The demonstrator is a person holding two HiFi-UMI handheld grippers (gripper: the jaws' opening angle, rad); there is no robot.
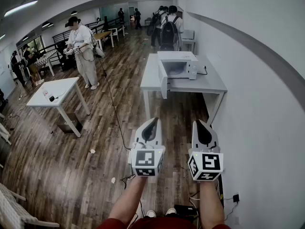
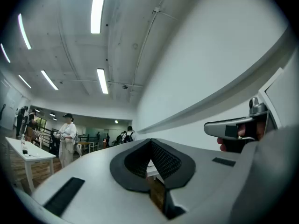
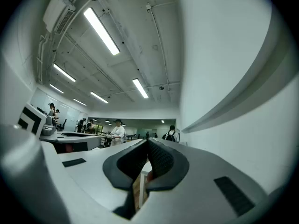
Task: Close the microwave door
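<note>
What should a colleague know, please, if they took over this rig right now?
The left gripper is shut and empty, held up in the air.
The right gripper is also shut and empty, beside it.
The microwave sits on the white table ahead, against the wall. Its door is swung open.
Done: nothing yet, and neither gripper is near the microwave.
Left: walk up to the table and push the door shut.
</note>
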